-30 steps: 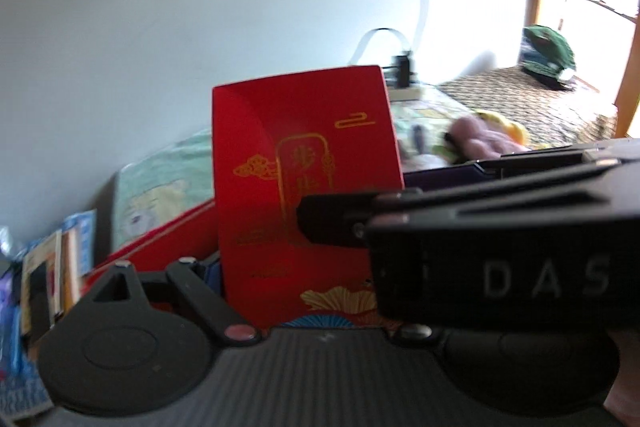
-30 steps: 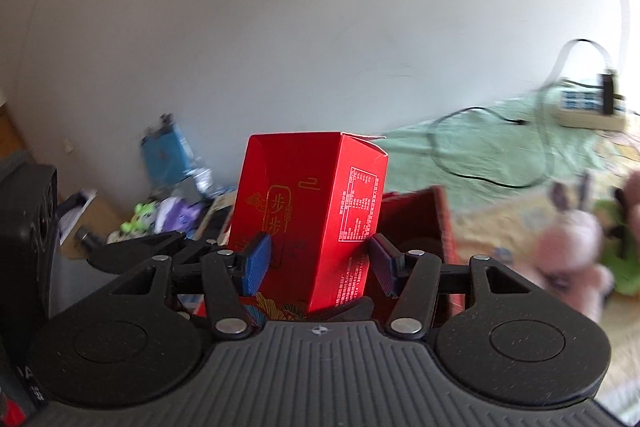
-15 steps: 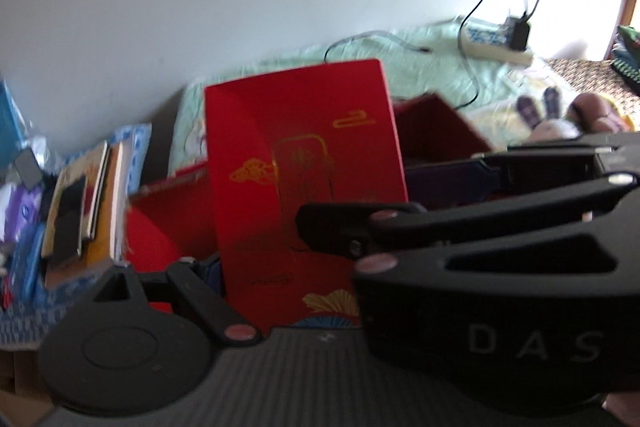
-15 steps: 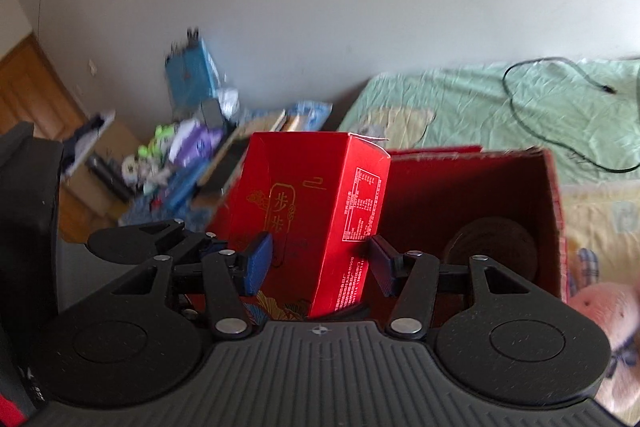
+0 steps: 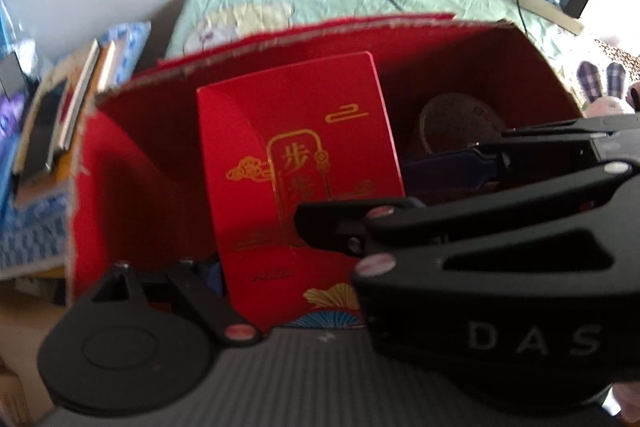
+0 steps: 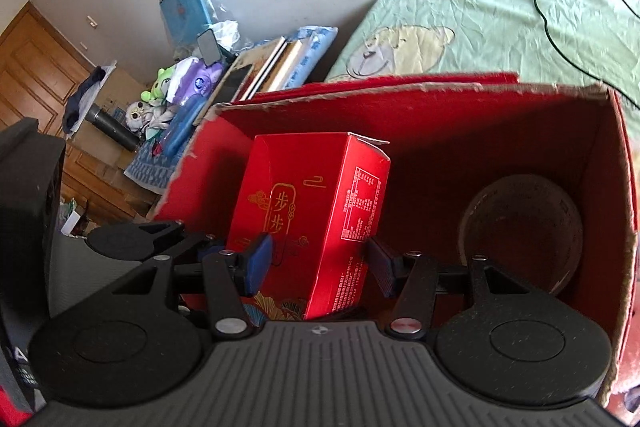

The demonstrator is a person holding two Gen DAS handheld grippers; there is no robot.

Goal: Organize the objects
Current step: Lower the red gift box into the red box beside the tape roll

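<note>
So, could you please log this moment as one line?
right gripper: shut on red carton | over red cardboard box | left gripper: unclear

The right tool is matte black with blue pads, ribbed grey base, silver screws; white "DAS" lettering.

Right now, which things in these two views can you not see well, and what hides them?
- Left gripper: its right finger is hidden by the right gripper's body, left view.
- Red carton: bottom hidden by the right gripper, right view.
- Round container in the red box: shadowed, contents unreadable.
</note>
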